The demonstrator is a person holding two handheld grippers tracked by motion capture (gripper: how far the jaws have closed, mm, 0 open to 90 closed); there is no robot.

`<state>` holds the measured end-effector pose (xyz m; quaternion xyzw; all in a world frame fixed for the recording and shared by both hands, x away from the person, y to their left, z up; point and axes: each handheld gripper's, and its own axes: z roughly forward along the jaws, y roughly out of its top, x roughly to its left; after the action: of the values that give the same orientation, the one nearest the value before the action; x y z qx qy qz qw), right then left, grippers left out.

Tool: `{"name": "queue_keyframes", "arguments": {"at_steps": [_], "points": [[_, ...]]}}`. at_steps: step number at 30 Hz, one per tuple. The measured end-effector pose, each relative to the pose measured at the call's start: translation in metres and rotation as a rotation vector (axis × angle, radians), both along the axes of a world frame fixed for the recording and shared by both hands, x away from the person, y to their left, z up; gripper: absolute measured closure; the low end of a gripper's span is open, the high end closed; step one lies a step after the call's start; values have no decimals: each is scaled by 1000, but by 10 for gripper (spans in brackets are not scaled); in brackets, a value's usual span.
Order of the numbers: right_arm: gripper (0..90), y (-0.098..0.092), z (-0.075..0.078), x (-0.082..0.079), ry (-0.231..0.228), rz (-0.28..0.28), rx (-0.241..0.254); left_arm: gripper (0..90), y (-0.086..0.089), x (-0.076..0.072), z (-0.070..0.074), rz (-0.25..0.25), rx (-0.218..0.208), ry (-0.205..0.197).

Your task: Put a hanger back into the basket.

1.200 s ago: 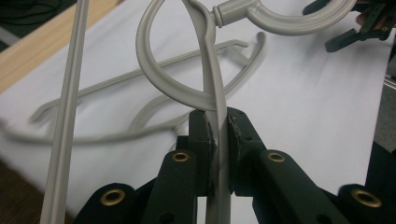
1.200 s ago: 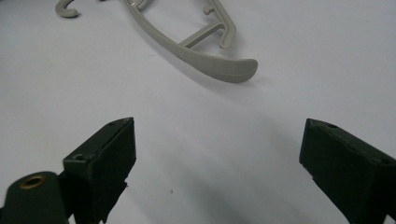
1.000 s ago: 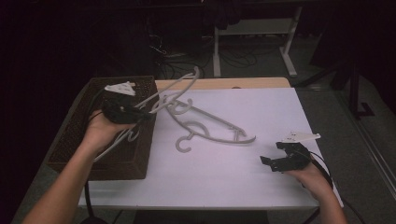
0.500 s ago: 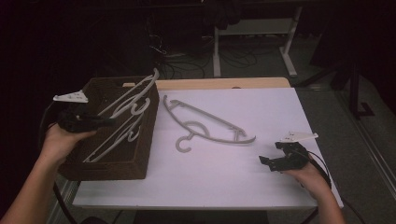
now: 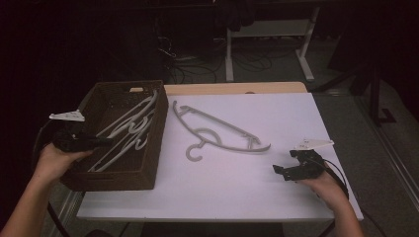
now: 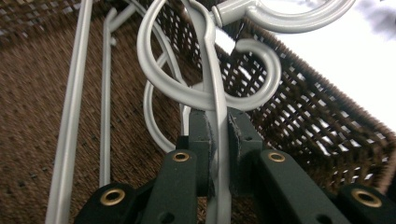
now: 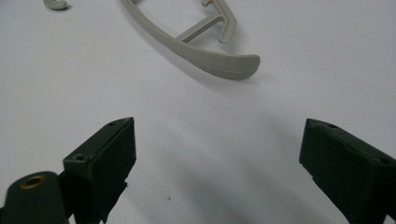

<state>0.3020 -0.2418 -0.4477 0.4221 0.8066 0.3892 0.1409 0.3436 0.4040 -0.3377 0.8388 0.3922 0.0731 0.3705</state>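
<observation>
grey hanger (image 5: 129, 129) pinched by left gripper (image 5: 101, 142) lies lengthwise in basket (image 5: 153, 148), hook nearest gripper.

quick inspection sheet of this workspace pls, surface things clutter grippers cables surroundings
surface: white table top, bare wood strip along its far edge
job's things: dark wicker basket at the table's left end with several grey hangers inside; held hanger over the basket; one grey hanger on the table beside the basket, lying flat
clutter: nothing seen
grippers: left gripper shut on the held hanger's thin bar; right gripper open, jaws wide over bare table, nothing between them
cables: black cable trails from each gripper toward the person; loose cables on the floor behind the table
surroundings: dark room, white-legged stand beyond the table
</observation>
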Motion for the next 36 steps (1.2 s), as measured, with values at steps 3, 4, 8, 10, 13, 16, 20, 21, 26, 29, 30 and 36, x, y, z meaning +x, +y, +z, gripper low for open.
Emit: {"name": "queue_keyframes", "arguments": {"at_steps": [3,4,8,10,13,16,20,21,26,29,30,36], "points": [[107,0,0,0,2,1,-2,820,-3,5,-8,1,30,13],[107,-1,0,0,1,0,-3,820,-3,6,-9,6,35,18],[107,-2,0,-1,-2,-2,3,781,1,10,-10,16,53,16],[107,-3,0,-1,-3,-3,2,709,4,10,-9,28,39,1],[107,-3,1,-1,-3,-7,2,618,7,11,-6,49,36,-16],[107,-3,2,-1,-9,-5,2,544,8,11,-4,58,16,-26],[107,-2,2,-1,-8,-3,1,459,4,10,0,57,0,-42],[107,-2,2,-1,-8,-2,2,444,2,10,0,55,-4,-46],[107,-2,2,-1,-9,1,1,391,-10,10,4,37,-32,-64],[107,-1,3,-1,-9,2,-3,375,-24,10,7,3,-49,-71],[107,-1,3,-1,-10,2,0,376,-30,11,8,-3,-53,-73],[107,0,3,-2,-11,8,2,494,-69,16,14,-80,-100,-86]]}}
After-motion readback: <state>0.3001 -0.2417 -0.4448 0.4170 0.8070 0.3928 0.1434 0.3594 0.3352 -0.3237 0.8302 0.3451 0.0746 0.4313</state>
